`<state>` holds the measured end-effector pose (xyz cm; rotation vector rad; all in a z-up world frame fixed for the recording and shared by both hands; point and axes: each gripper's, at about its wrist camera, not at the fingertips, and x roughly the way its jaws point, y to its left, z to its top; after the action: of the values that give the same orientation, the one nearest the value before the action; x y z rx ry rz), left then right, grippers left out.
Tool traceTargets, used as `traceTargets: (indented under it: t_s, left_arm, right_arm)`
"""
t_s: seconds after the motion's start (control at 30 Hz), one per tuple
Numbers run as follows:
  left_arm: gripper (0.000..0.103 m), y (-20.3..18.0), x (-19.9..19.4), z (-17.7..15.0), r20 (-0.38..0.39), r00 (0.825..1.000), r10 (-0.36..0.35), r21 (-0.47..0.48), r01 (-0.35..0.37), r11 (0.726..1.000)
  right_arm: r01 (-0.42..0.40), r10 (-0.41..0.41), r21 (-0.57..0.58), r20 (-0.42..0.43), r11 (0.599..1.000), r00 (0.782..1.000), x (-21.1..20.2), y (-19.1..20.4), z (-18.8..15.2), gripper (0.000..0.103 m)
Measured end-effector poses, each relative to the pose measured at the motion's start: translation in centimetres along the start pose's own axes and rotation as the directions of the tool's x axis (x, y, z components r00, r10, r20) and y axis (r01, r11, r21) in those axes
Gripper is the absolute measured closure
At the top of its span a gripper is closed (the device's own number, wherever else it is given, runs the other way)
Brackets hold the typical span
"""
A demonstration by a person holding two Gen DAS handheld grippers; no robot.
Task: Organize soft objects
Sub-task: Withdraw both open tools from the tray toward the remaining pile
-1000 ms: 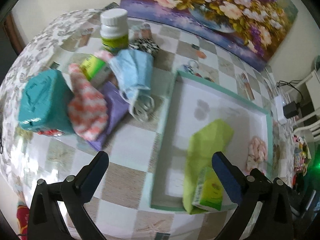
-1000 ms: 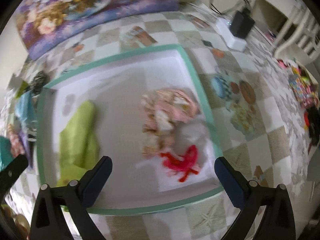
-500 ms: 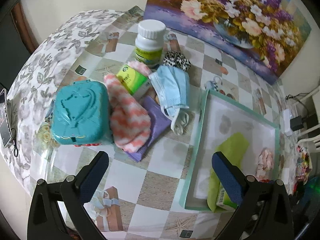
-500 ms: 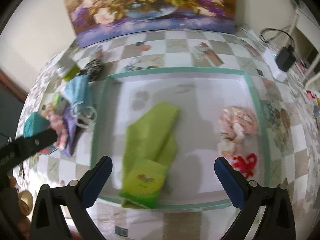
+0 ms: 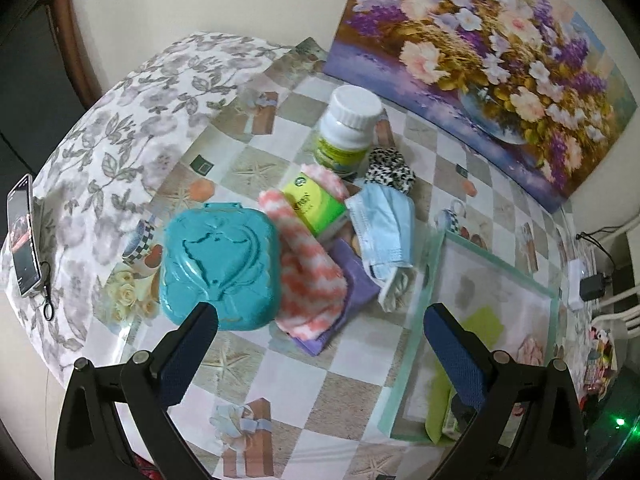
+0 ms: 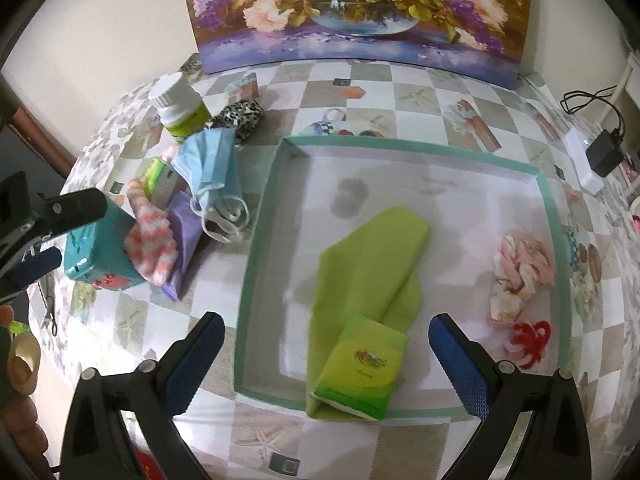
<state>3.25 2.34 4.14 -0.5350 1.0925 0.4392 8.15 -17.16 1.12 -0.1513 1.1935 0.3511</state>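
A pile lies left of the green-rimmed tray [image 6: 256,264]: a pink-and-white fuzzy sock [image 5: 308,276], a purple cloth [image 5: 352,292], a blue face mask [image 5: 384,228] and a leopard-print scrunchie [image 5: 390,170]. Inside the tray are a green cloth [image 6: 376,264], a green tissue pack [image 6: 360,376], a pink scrunchie [image 6: 520,268] and a red one [image 6: 528,340]. My left gripper [image 5: 320,336] hangs open, short of the sock and purple cloth. My right gripper [image 6: 326,348] is open above the tray's near edge, over the tissue pack. Both hold nothing.
A teal plastic box [image 5: 218,264], a white-capped bottle [image 5: 346,128] and a small green carton [image 5: 312,204] sit among the pile. A flower painting [image 6: 356,12] leans at the back wall. A phone [image 5: 22,240] lies at the table's left edge, a charger [image 6: 604,156] at the far right.
Both grippers have pulled back and swung left. The left view went from the tray to the pile; the right view from the scrunchies to the whole tray. Nothing was picked up.
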Motion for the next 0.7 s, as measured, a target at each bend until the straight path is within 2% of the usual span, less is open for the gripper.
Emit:
traceTargets:
  t_s: [0.27, 0.43, 0.7]
  left_arm:
    - [0.001, 0.1, 0.5, -0.1, -0.023, 0.998, -0.050, -0.031, 0.049, 0.998]
    - [0.001, 0.7, 0.7, -0.3, -0.033, 0.997, -0.072, -0.084, 0.069, 0.994]
    - [0.001, 2.6, 1.3, -0.6, -0.040, 0.996, -0.081, -0.217, 0.070, 0.974]
  right_arm:
    - [-0.002, 0.004, -0.039, 0.044, 0.999, 0.999, -0.4, 2.1, 2.4, 0.000]
    - [0.021, -0.016, -0.049, 0.098, 0.999, 0.995, -0.8, 2.3, 4.2, 0.000]
    - [0.007, -0.001, -0.054, 0.116, 0.999, 0.993, 0.0, 2.5, 6.6, 0.002]
